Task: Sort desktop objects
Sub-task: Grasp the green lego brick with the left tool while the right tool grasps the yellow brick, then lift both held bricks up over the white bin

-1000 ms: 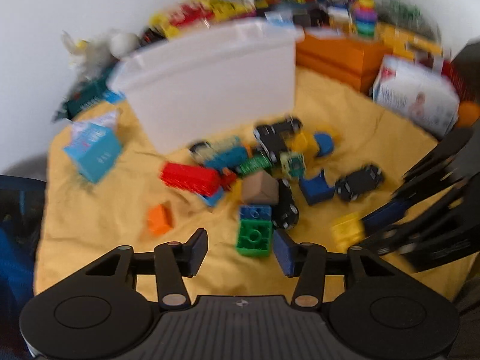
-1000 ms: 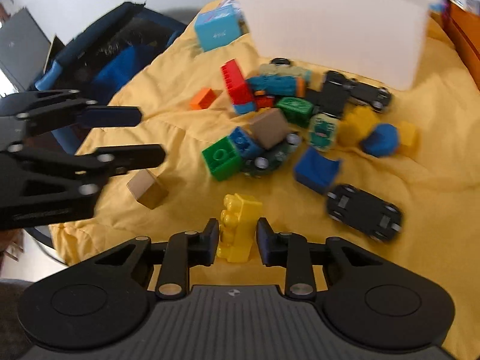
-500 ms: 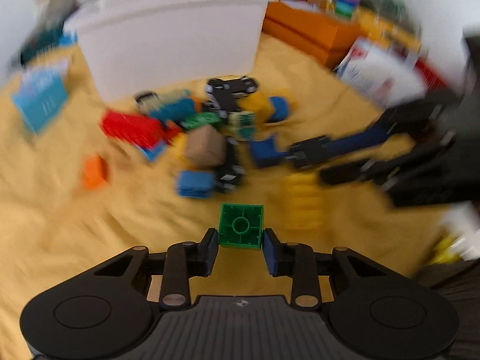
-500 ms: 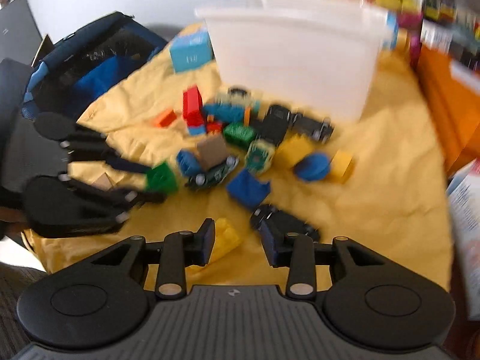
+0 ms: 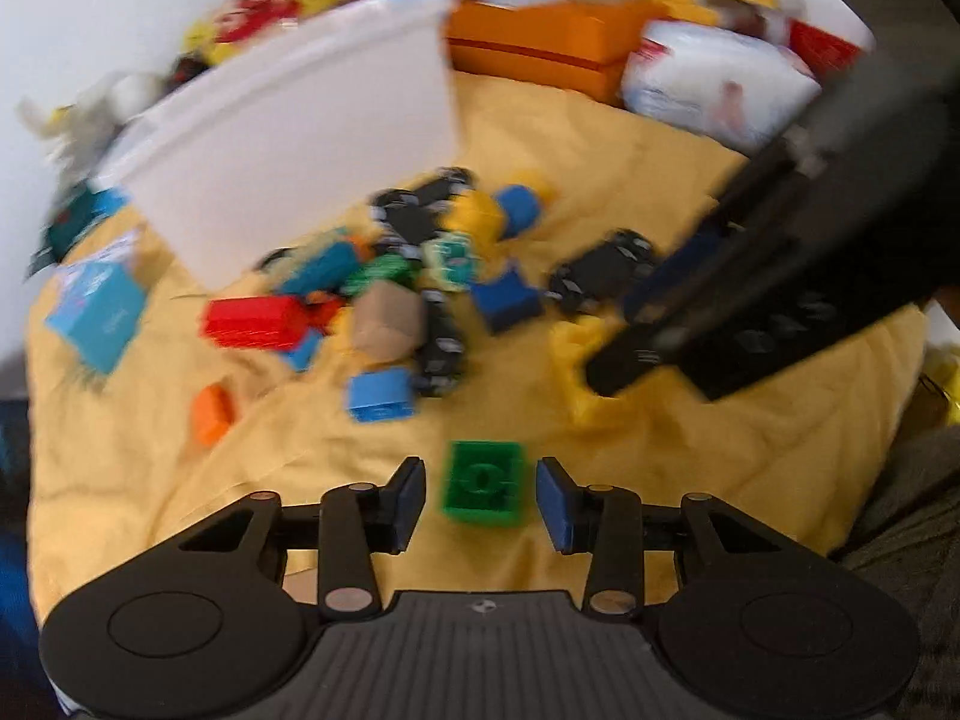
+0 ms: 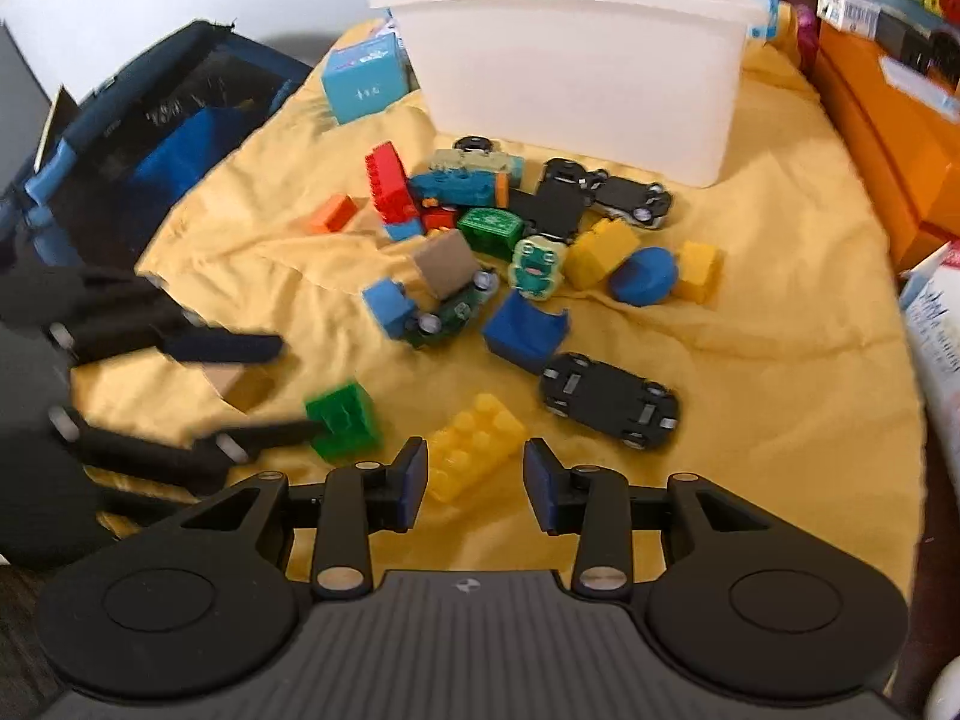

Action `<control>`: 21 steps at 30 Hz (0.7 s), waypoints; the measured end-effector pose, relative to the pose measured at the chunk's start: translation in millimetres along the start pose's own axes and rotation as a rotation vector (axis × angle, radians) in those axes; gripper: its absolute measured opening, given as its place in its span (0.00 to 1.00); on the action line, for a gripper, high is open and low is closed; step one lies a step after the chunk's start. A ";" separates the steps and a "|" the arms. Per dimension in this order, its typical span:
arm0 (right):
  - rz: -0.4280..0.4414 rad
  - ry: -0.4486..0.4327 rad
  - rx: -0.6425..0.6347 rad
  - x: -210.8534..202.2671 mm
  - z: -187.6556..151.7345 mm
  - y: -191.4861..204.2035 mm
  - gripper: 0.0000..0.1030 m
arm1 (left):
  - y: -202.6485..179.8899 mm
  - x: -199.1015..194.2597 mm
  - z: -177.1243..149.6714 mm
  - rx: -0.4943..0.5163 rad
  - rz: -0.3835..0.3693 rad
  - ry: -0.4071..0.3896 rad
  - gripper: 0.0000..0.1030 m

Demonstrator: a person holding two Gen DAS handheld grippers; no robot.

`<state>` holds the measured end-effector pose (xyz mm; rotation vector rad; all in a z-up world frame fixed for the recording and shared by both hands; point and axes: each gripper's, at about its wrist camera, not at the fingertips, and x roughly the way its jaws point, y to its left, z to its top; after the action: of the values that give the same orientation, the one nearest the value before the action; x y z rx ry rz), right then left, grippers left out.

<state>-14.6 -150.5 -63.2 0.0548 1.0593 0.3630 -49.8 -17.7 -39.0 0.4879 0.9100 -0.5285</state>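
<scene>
Now: both hand-held grippers have just let go — that is the change
Left hand-held gripper (image 5: 480,495): half a second ago it was clenched on the green brick (image 5: 483,483); its pads now stand spread with a clear gap either side of the brick, so it is released
Green brick: lying on the yellow cloth (image 5: 600,138) at the near edge of the worktop, apart from the main jumble, beside a tan block (image 6: 240,384)
Right hand-held gripper (image 6: 475,483): also released — a second ago it was closed around the yellow brick (image 6: 477,444); that brick now lies flat between the open pads, touching neither as far as I can tell
Pile: cars, the blue brick (image 6: 390,303), the red brick (image 6: 390,180) and the rest still heaped in front of the white bin (image 6: 576,60), which looks untouched
Reading for the task: the two bricks seem to be gathering into a near-side group away from the cars — a judgement only, since the bin holds nothing I can see
Blur: the left view is smeared, so fine contact there is hard to call
Next call: probably back into the heap for another brick
</scene>
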 end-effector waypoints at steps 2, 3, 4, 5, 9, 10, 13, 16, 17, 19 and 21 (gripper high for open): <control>0.000 0.010 0.008 3.9 2.6 3.1 0.39 | -7.1 -1.4 3.2 0.049 -0.002 -0.016 0.42; -0.007 0.015 0.008 5.2 3.3 4.5 0.39 | -12.5 -2.3 2.5 0.073 0.003 -0.021 0.42; -0.009 0.019 0.012 6.5 4.0 5.3 0.39 | -13.4 -0.7 2.5 0.087 -0.002 -0.015 0.42; -0.009 0.022 0.018 7.1 4.8 5.6 0.39 | -12.9 2.9 1.9 0.090 -0.004 0.000 0.42; -0.012 0.048 0.051 17.1 8.8 3.8 0.39 | -5.3 20.6 -2.6 0.092 0.013 0.022 0.34; -0.018 0.052 0.055 19.6 9.2 3.0 0.39 | -1.0 24.9 -3.1 0.093 0.021 0.027 0.30; -0.027 0.054 0.061 22.9 8.8 0.7 0.39 | 25.6 29.2 -5.6 -0.020 -0.051 0.039 0.25; -0.033 0.055 0.065 25.0 9.2 -1.9 0.42 | 55.7 22.5 -10.5 -0.252 -0.191 0.035 0.25; -0.033 0.056 0.061 26.1 9.4 -1.9 0.42 | 64.9 20.3 -13.7 -0.343 -0.259 0.030 0.25; -0.032 0.062 0.045 29.1 9.3 -0.7 0.42 | 74.6 18.6 -20.3 -0.479 -0.353 0.015 0.25; -0.026 0.070 0.039 31.6 8.3 0.6 0.43 | 71.7 22.6 -24.3 -0.519 -0.374 0.035 0.26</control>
<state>6.2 -138.8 -85.6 0.0633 1.1355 0.3226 -8.8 47.1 -58.3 -0.1481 1.1338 -0.5944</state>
